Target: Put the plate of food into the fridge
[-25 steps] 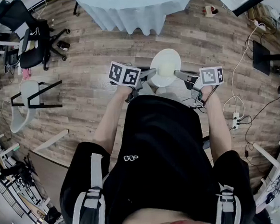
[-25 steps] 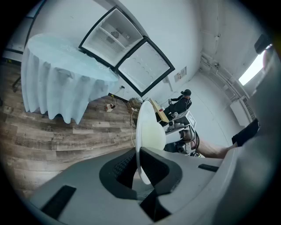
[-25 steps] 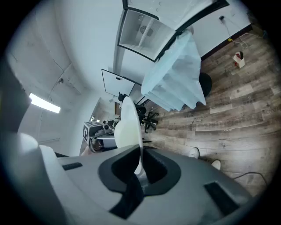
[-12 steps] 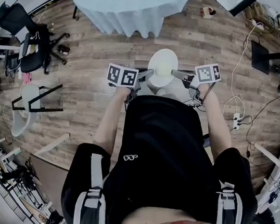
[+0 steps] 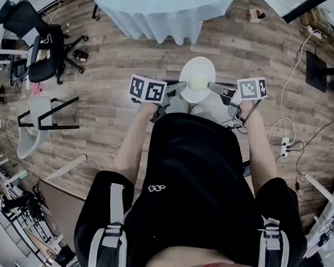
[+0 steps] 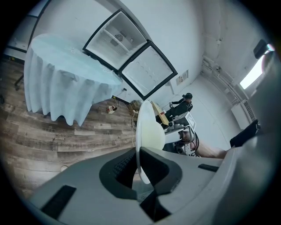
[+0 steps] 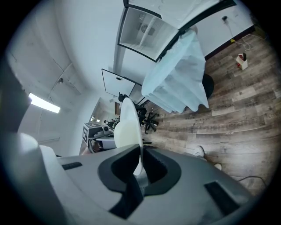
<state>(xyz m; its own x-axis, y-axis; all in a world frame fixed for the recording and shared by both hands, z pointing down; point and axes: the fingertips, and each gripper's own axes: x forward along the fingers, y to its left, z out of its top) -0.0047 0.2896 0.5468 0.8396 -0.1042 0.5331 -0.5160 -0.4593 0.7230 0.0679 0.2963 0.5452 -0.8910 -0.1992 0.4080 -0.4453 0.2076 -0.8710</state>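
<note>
Table (image 5: 169, 9) edging slightly rightward in head view; one round white plate (image 5: 197, 76), cream-tinted inside, being clenched at opposite rims by left gripper (image 5: 180, 87) and right gripper (image 5: 212, 88).

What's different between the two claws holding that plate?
The left gripper pinches the plate's left rim; the right gripper pinches its right rim. The left cube shows two marker faces in the head view; the right cube shows mainly one. Shared: both grippers are shut on the plate and hold it above the wooden floor.
</note>
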